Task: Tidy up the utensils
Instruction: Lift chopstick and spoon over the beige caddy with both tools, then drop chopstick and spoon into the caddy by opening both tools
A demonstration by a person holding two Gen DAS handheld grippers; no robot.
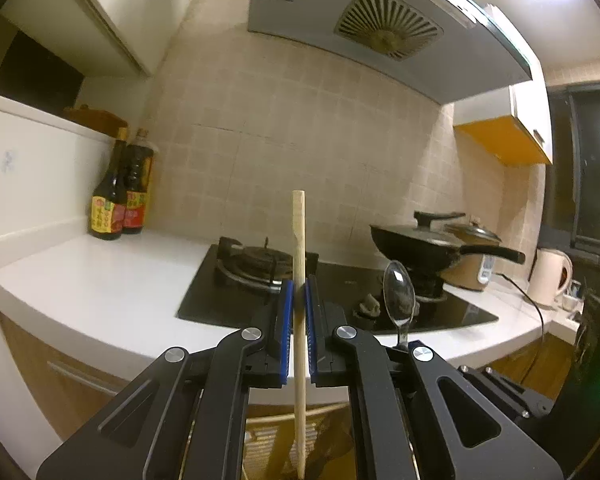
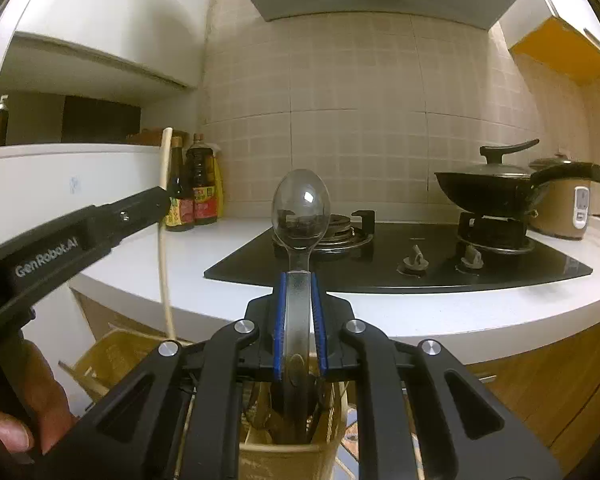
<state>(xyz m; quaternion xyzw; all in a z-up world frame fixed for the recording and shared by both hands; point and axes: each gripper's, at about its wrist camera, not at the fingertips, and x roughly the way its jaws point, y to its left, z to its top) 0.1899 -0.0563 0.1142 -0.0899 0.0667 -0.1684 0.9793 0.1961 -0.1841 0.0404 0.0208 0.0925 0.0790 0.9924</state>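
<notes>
- Wooden chopstick (image 1: 299, 280) stands upright in the left gripper (image 1: 299, 300), whose blue pads are clamped on its shaft; its lower end reaches down into the holder (image 1: 260, 440) below the counter (image 1: 100, 280) edge.
- Clear plastic spoon (image 2: 300, 208) is clamped by its handle in the right gripper (image 2: 300, 320), bowl up, handle pointing down into a beige compartment (image 2: 292, 456) that already holds other utensils.
- Both pieces hang over the basket, in front of the stove (image 2: 420, 264); a hand (image 2: 24, 412) shows at the left gripper's grip.
- Step in hand, as I judge it: dropping each utensil into its slot.
- Next move calls for easing each piece straight down until it is well inside its compartment, then opening the pads so it slides in without tipping or catching the rim.
- Whether either tip already touches the bottom cannot be told.
</notes>
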